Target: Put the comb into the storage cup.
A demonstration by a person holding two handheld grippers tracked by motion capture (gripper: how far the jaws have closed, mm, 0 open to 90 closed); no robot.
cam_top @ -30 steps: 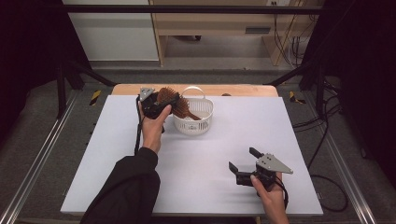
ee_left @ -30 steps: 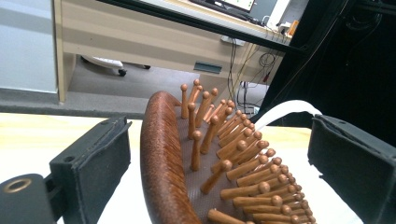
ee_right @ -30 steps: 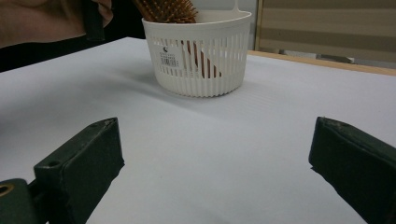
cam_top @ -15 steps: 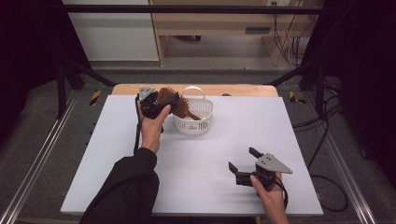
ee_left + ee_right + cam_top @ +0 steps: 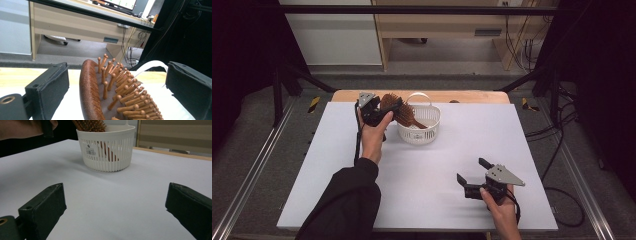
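Note:
A brown wooden hairbrush [image 5: 398, 111] leans in a white slotted basket [image 5: 428, 131] at the back of the white table, its bristled head sticking out over the rim. My left gripper [image 5: 379, 111] is at that head, open. In the left gripper view the brush [image 5: 90, 95] lies between the two wide-apart jaws, touching neither, with the basket's handle [image 5: 152, 65] behind it. My right gripper [image 5: 470, 170] hovers open and empty near the front right. From the right gripper view the basket [image 5: 107, 150] stands ahead with the brush [image 5: 90, 125] rising from it.
The white table top [image 5: 452, 150] has a wooden strip [image 5: 472, 96] along its back edge. Metal frame rails [image 5: 257, 165] run along both sides. A desk and cables stand on the floor behind.

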